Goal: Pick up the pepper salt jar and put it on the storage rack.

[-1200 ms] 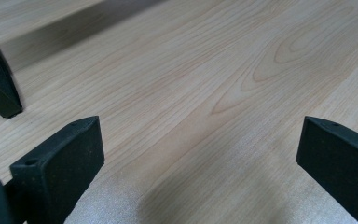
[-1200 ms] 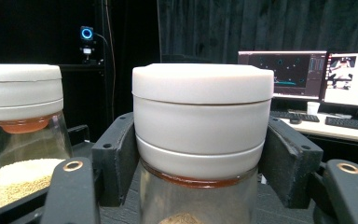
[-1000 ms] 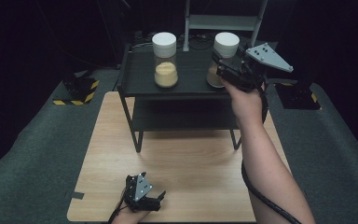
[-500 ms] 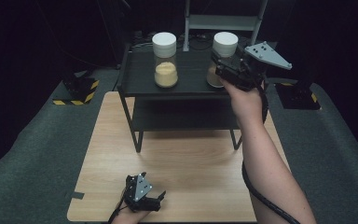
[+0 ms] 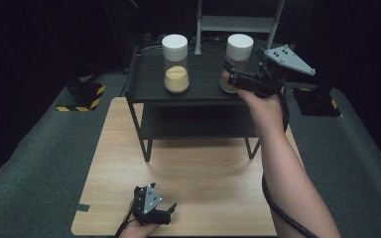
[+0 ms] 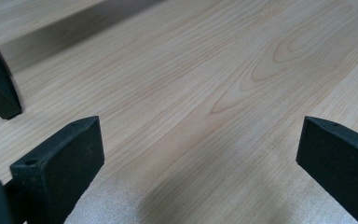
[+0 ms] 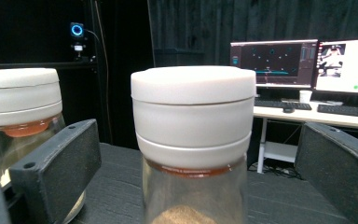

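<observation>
In the high view the right tongs (image 5: 230, 79) reach level onto the top of the black shelf (image 5: 203, 74) that stands at the far edge of the desk (image 5: 203, 178), and meet the right jar (image 5: 238, 62) near the shelf's right end. A second jar (image 5: 175, 69) stands well apart toward the shelf's left end. The left tongs (image 5: 166, 212) rest near the desk's near edge, far from both jars.

In the left gripper view the left tongs (image 6: 196, 158) stand spread wide over bare wood with nothing between them.

In the right gripper view the right tongs (image 7: 196, 158) have just been opening: the jaws stand wide on either side of the right jar (image 7: 193, 121), neither pad touching the glass, so the jar is released though it sits between them. Its white lid (image 7: 193, 107) is on, and it stands upright on the shelf top. The second jar (image 7: 21, 112) shows beyond the left jaw.

The step in hand looks like setting the jar down on the shelf, with the placing itself done. The next move probably calls for drawing the right tongs straight back toward the shelf's near edge, keeping the jaws wide so neither pad nudges the jar.
</observation>
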{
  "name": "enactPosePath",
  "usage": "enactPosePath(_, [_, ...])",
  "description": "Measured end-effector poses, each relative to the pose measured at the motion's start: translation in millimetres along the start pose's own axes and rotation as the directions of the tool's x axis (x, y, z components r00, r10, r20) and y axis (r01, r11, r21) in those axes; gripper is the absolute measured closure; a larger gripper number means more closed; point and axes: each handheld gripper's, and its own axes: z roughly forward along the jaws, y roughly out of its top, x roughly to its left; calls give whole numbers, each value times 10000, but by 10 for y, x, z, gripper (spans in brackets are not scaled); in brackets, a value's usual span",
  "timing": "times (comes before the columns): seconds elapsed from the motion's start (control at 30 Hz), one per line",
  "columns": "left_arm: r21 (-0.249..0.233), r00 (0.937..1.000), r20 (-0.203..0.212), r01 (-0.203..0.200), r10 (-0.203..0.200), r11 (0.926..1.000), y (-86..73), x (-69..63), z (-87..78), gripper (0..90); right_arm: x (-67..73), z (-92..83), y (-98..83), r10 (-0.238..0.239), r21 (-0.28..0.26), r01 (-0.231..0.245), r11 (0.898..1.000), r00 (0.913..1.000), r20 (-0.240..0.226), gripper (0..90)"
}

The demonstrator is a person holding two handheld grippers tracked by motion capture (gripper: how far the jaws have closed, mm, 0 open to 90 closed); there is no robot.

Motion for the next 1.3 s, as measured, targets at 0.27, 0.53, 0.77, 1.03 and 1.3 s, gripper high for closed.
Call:
enactPosePath(0.27, [61,10000,-38,-72,72,10000,11,-11,4,9,-11,-162,-35,-100,-185,98,9998,9999,-116,0])
enactPosePath(0.53, [92,9999,-96,-119,120,9999,16,-25,5,9,24,-333,-99,-296,-331,289,9990,9993,-217,0])
enactPosePath(0.77, [115,9998,-104,-144,145,9998,20,-33,9,10,44,-456,-148,-455,-353,445,9984,9986,-262,0])
enactPosePath(1.03, [140,9993,-117,-360,361,9993,26,-54,14,10,47,-627,-237,-580,-328,570,9978,9978,-333,0])
enactPosePath(1.3, [187,9991,-130,-400,402,9990,34,-56,15,10,49,-824,-421,-906,-77,903,9959,9952,-369,0])
